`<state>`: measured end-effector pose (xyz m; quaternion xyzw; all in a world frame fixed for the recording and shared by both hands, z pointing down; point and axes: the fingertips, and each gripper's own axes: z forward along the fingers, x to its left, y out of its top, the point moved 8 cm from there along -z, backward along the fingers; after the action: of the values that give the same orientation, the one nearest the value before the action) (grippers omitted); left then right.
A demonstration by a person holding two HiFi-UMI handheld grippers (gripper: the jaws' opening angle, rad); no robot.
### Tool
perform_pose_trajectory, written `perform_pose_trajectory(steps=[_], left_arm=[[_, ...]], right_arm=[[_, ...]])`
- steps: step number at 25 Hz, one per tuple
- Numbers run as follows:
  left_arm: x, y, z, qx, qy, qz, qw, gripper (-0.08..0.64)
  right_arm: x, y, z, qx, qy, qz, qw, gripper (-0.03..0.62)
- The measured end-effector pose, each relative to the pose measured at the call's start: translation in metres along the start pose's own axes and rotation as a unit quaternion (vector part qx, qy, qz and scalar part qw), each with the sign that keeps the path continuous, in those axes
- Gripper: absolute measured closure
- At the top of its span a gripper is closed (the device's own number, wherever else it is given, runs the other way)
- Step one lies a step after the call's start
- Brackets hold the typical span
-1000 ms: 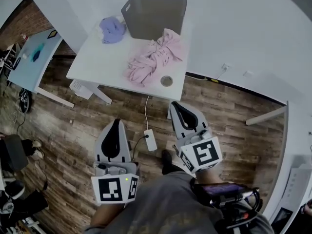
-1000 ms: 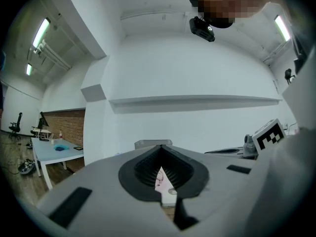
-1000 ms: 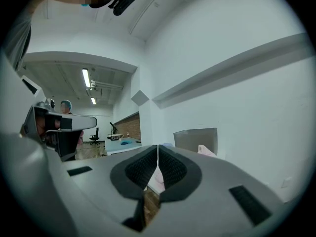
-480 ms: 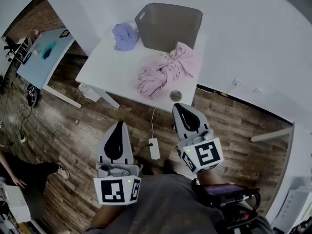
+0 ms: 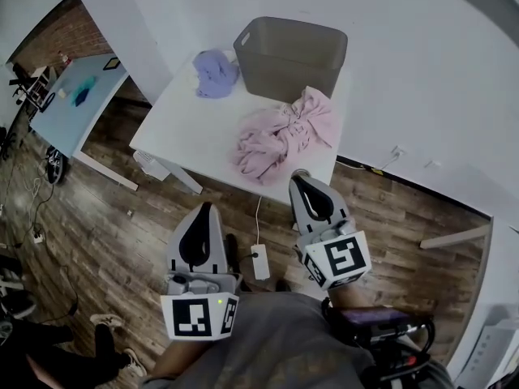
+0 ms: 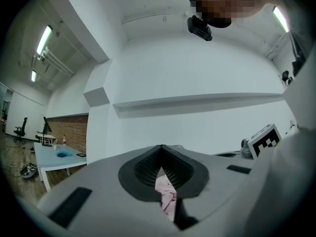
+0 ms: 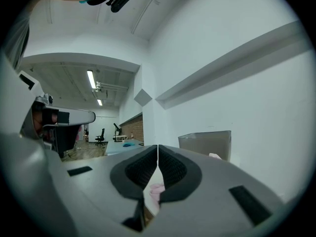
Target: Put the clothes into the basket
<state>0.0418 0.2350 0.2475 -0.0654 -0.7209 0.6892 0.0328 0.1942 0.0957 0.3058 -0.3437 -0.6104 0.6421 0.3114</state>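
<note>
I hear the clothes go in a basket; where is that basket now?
In the head view, the grey basket stands at the far edge of the white table, purple garment at its left, pink clothes heaped just in front.

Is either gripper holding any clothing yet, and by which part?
Nothing is held. The left gripper and right gripper are both shut and empty; the pink garment and purple garment lie untouched on the table.

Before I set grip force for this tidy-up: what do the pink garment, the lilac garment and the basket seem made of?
Pink garment: soft matte cloth, perhaps knit; it lies crumpled in loose folds. Lilac garment: soft cloth too, bunched up. Basket: probably rigid grey plastic; smooth, matte, straight walls.
</note>
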Motion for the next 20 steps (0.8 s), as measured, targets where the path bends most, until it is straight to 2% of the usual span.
perform_pose_trajectory(steps=[7,12,16,20], left_arm=[[0.04,-0.016,0.049,-0.002,-0.037,-0.018,0.9991,0.552],[0.079,-0.029,0.101,0.014,-0.075,-0.036,0.9964,0.552],[0.103,-0.042,0.145,0.034,-0.112,-0.046,0.9921,0.552],[0.114,-0.06,0.183,0.064,-0.16,-0.063,0.983,0.552]], right_arm=[[-0.005,-0.01,0.048,0.011,-0.039,-0.006,0.999,0.583],[-0.008,-0.02,0.091,0.035,-0.076,-0.007,0.997,0.581],[-0.011,-0.034,0.123,0.057,-0.104,0.0,0.993,0.581],[-0.01,-0.056,0.138,0.091,-0.152,0.021,0.984,0.581]])
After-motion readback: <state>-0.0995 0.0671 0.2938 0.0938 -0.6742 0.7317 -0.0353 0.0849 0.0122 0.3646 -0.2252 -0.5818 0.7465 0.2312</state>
